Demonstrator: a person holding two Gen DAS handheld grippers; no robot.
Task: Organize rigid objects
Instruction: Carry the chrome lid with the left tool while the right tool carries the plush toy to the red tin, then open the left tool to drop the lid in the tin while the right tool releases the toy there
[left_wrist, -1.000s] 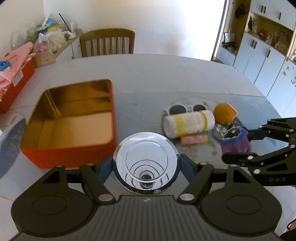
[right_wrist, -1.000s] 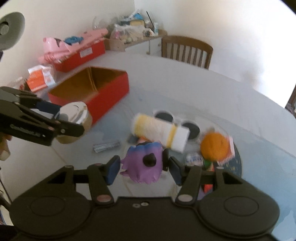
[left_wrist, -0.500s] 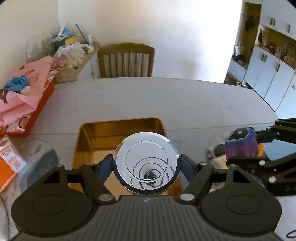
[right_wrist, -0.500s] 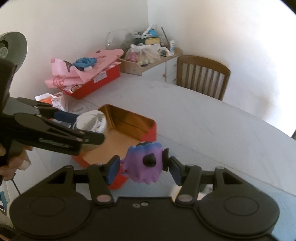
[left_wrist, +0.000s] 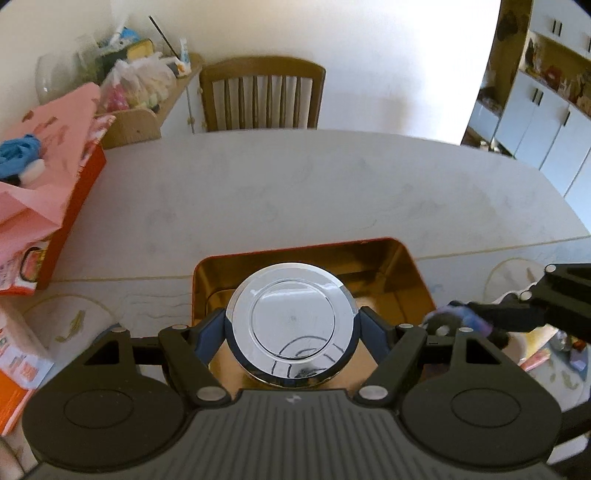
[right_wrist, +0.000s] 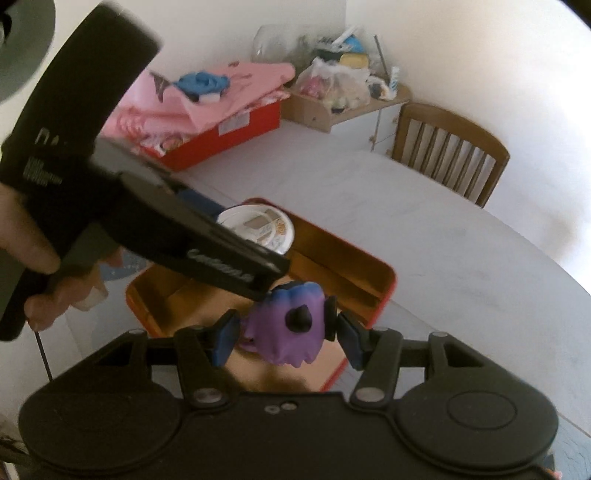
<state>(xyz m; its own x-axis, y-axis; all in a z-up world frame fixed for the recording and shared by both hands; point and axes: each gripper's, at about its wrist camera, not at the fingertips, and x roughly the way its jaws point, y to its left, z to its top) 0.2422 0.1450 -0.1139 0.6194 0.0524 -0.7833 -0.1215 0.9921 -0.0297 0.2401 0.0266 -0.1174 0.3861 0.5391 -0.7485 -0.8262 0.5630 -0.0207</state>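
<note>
You had both loads over the red tin (left_wrist: 406, 258) by this moment — a second earlier the tin sat well off to the left of the round metal can (left_wrist: 291, 328), and the purple figure (right_wrist: 291, 328) hung over the clutter of loose items at the far side of the table (left_wrist: 295, 184). The can was gripped in your left gripper (left_wrist: 291, 330), blue pads pressed to its sides, its shiny end facing the camera, and it hovered above the near half of the tin's gold interior, not yet resting on the floor as far as the frames let me judge. The purple figure was clamped in your right gripper (right_wrist: 284, 332), pads touching both flanks, just above the tin's near right corner; in the right wrist view the left tool crossed in front of it, so the two were crowded close over the same opening. That shift meant transport was essentially finished and only lowering and letting go remained. The tin looked empty otherwise, so room was no problem — the risk I saw was the two tools knocking each other while descending together. Beyond the tin, the table ran bare toward the wooden chair (left_wrist: 262, 96), and to the tin's left stood the red box (left_wrist: 74, 184) with pink packaging spilling over it.
</note>
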